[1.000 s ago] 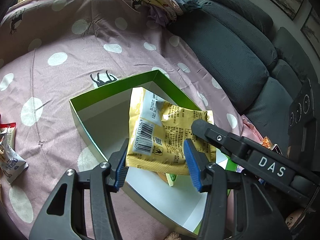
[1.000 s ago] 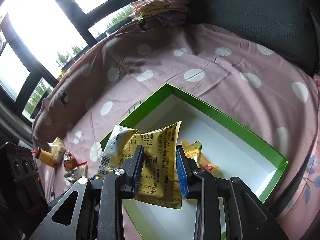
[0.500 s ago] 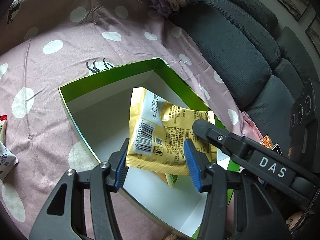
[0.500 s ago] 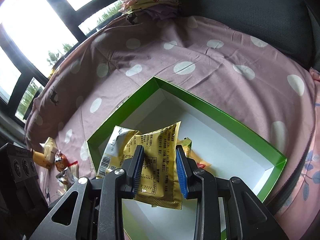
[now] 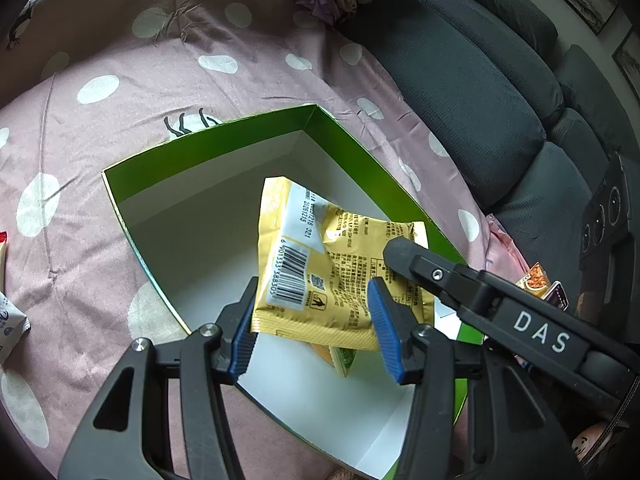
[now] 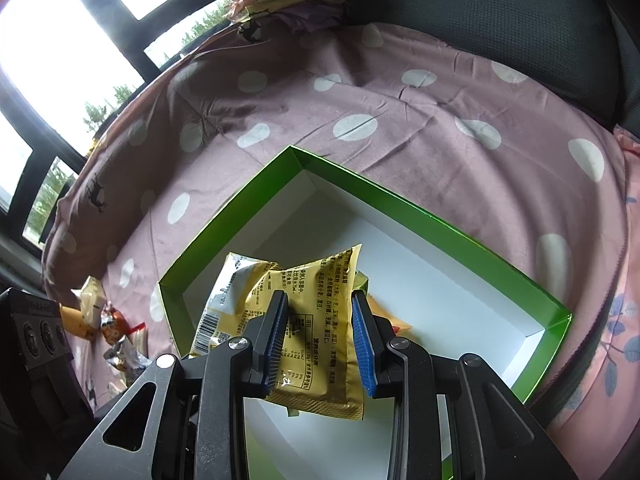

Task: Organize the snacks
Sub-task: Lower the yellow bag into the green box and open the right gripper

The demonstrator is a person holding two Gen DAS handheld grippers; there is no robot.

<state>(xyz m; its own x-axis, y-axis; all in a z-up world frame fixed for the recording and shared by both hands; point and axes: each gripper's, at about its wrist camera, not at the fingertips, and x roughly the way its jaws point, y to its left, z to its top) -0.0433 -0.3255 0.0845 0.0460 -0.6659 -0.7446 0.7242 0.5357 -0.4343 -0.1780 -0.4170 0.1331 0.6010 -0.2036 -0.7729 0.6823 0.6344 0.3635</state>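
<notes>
- Left gripper (image 5: 312,320) and right gripper (image 6: 320,332) both pinch one yellow snack packet (image 5: 336,276), each clamped on its near edge.
- The packet hangs over the near end of the green box (image 5: 208,148), above another snack (image 5: 340,356) on the box floor.
- Step in hand: placing. Next, lower it and release both grips.
- Loose snacks (image 6: 116,328) wait on the bedspread (image 5: 120,60) outside the box's left wall.
</notes>
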